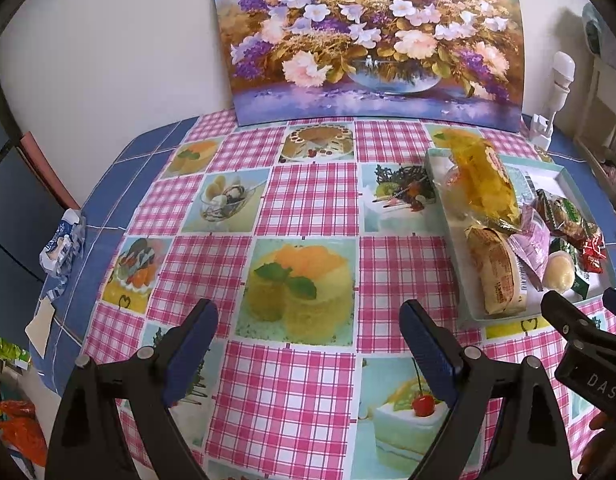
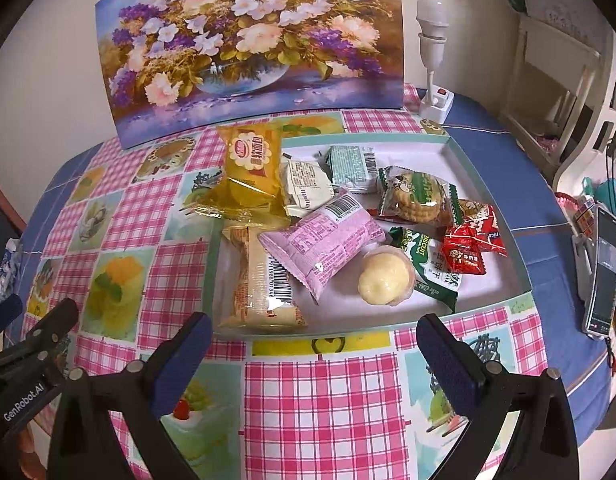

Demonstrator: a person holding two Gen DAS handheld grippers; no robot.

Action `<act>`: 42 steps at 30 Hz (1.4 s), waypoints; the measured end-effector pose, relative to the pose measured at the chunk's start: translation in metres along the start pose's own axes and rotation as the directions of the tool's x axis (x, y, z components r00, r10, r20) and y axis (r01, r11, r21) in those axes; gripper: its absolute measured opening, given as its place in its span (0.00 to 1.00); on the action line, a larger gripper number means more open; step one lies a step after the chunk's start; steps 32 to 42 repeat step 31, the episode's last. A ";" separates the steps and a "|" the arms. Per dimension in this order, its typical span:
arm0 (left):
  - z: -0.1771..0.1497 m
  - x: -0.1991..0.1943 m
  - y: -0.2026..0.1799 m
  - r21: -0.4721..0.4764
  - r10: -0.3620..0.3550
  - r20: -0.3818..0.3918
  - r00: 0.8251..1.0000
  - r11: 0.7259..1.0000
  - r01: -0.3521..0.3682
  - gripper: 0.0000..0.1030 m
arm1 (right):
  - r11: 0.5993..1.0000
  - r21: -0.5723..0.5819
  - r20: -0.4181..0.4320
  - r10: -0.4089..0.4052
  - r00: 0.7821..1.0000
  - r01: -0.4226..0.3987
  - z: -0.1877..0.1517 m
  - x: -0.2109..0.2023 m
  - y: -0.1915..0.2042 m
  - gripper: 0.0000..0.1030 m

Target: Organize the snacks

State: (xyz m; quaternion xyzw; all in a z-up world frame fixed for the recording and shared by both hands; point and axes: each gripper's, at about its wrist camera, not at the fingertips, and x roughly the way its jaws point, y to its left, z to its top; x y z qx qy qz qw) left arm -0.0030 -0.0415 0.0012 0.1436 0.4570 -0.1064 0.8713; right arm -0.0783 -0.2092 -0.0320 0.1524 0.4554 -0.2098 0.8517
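A shallow white tray with a teal rim lies on the table and holds several wrapped snacks: a yellow cake pack overhanging its left edge, a pink pack, a tan biscuit pack, a round pale cake, green biscuit packs and red candies. My right gripper is open and empty, just in front of the tray. My left gripper is open and empty over bare tablecloth, left of the tray. The right gripper's fingertips show in the left wrist view.
A flower painting leans on the wall behind the tray. A white lamp on a socket block stands at back right. A phone on a stand is at the right edge. A crumpled blue-white wrapper lies at the table's left edge.
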 end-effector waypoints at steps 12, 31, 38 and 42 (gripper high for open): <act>-0.001 0.007 -0.006 0.050 -0.018 -0.024 1.000 0.999 0.019 0.90 | 1.000 -0.004 -0.014 -0.023 1.000 0.022 0.000 0.007 -0.002 1.00; -0.003 0.007 -0.006 0.068 -0.040 -0.028 0.999 0.997 0.042 0.90 | 1.000 -0.004 -0.022 -0.026 0.999 0.026 0.001 0.009 0.000 1.00; -0.003 0.007 -0.006 0.068 -0.040 -0.028 0.999 0.997 0.042 0.90 | 1.000 -0.004 -0.022 -0.026 0.999 0.026 0.001 0.009 0.000 1.00; -0.003 0.007 -0.006 0.068 -0.040 -0.028 0.999 0.997 0.042 0.90 | 1.000 -0.004 -0.022 -0.026 0.999 0.026 0.001 0.009 0.000 1.00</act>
